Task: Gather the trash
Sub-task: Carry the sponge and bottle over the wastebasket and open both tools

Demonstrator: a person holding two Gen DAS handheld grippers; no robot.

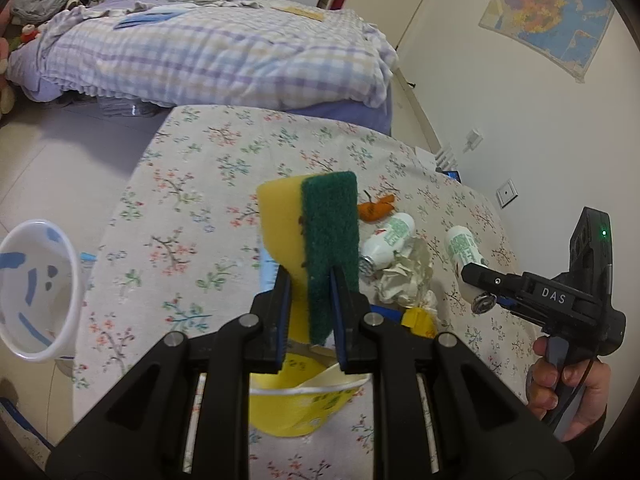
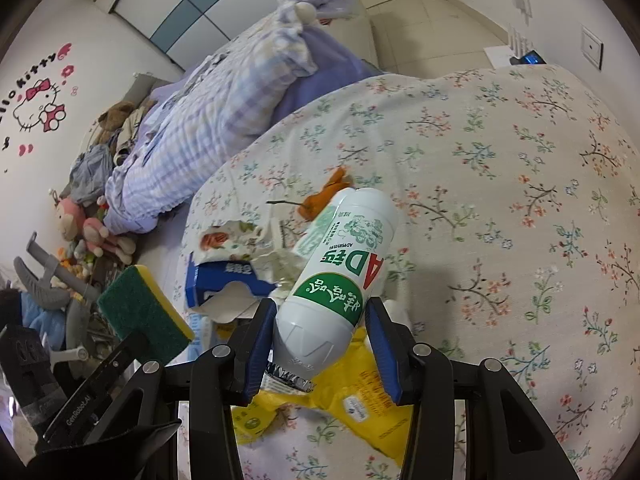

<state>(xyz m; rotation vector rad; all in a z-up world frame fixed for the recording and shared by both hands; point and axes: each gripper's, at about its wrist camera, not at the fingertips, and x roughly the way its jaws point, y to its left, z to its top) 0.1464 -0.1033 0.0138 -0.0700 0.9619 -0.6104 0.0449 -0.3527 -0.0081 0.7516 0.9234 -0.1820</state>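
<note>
The left gripper (image 1: 310,280) is clamped on a sponge (image 1: 308,236), pointing downward; the right gripper (image 2: 320,320) grips a bottle (image 2: 340,280) at lower centre.

bed (image 1: 224,60): checked quilt, purple sheet; clothes piled at far end
wall map (image 1: 548,12): right wall, tilted
wall sticker (image 2: 38,96): cartoon cat, pink bow
plush toys (image 2: 92,232): floor beside bed
wall socket (image 1: 507,192): low on wall

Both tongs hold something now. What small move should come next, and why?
Probably carry the sponge in the left tongs sideways to the white bin beside the table and drop it. The right tongs grip a bottle already, and more trash lies on the tablecloth.
</note>
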